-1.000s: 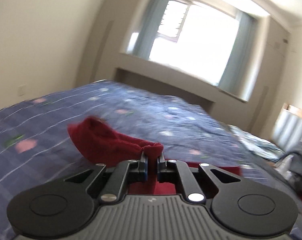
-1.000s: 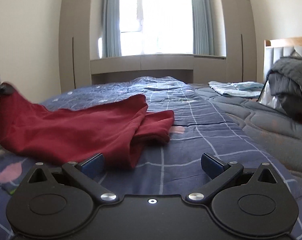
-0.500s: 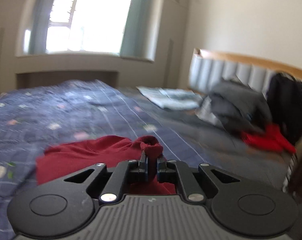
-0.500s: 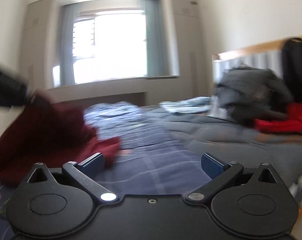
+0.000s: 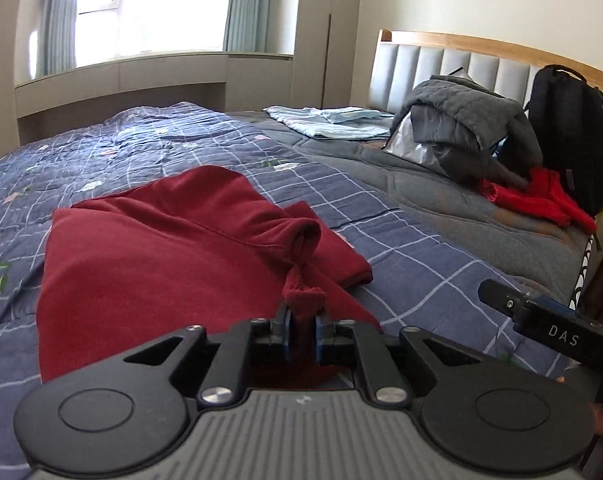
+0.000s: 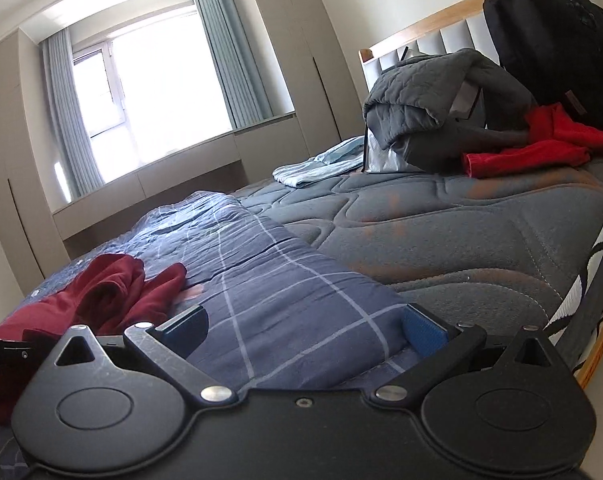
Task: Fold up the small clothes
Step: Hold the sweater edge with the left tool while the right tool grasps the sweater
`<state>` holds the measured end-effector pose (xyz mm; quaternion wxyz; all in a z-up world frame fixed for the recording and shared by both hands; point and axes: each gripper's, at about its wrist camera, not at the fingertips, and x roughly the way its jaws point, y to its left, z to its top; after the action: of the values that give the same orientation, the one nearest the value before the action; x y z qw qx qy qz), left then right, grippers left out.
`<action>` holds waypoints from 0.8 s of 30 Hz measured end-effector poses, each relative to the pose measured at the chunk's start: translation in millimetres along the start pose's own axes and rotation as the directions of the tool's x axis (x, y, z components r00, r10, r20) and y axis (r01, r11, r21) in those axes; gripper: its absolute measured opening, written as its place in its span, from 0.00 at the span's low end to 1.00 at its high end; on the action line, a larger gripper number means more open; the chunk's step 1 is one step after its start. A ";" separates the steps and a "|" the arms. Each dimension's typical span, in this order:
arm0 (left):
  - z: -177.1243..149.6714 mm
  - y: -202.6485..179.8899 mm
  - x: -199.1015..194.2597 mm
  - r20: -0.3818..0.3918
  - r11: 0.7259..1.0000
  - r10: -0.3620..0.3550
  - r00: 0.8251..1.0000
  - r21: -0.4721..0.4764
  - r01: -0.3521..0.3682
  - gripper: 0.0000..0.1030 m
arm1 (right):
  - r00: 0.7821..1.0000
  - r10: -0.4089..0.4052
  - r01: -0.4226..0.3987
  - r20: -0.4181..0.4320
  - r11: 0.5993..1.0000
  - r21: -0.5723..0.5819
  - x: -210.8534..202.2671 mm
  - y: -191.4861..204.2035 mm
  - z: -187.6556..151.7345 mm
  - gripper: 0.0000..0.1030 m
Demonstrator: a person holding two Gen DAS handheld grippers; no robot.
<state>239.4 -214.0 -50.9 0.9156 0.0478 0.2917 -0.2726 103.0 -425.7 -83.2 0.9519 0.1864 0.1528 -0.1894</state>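
A dark red garment [image 5: 153,256] lies spread on the blue checked quilt [image 5: 401,240], with a fold running toward my left gripper. My left gripper [image 5: 301,330] is shut on a pinched edge of that garment, low over the bed's near side. The garment also shows at the left of the right wrist view [image 6: 113,292]. My right gripper [image 6: 303,328] is open and empty, low over the quilt [image 6: 285,288], to the right of the garment. Its finger [image 5: 541,316] shows at the right of the left wrist view.
At the headboard [image 5: 461,56] lie a grey quilted jacket [image 5: 469,128], a bright red garment [image 5: 541,200] and a black backpack [image 5: 569,128]. A light blue cloth [image 5: 329,120] lies on the grey mattress [image 6: 461,220]. The bed's edge [image 6: 593,340] is at the right.
My left gripper has swung right with the red edge, laying the garment flatter on the quilt. My right gripper has turned right toward the headboard and stays open.
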 end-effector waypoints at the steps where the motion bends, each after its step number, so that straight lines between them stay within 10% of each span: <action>1: -1.2 -0.6 -0.8 0.003 1.000 0.002 1.000 -0.003 -0.002 0.09 | 1.000 0.006 -0.006 0.002 1.000 0.001 -1.4 -0.8 0.8 1.00; 8: 1.0 1.5 4.6 0.018 0.999 0.014 1.000 -0.046 -0.013 0.09 | 0.971 0.236 -0.238 -0.026 0.964 -0.117 5.5 23.3 26.9 1.00; 17: -4.0 8.2 6.1 0.041 0.994 0.007 0.999 -0.106 -0.002 0.09 | 0.746 0.577 -0.640 -0.331 0.759 -0.120 123.7 91.1 93.4 0.84; 24: -4.2 11.5 7.0 0.050 0.991 -0.002 0.999 -0.134 0.008 0.09 | 0.688 0.525 -0.626 -0.501 0.779 -0.043 200.7 133.8 93.5 0.45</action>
<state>248.1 -206.5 -59.1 0.9230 -0.0212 0.2865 -0.2559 356.4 -410.2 -33.3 0.9117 0.1627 0.3272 0.1878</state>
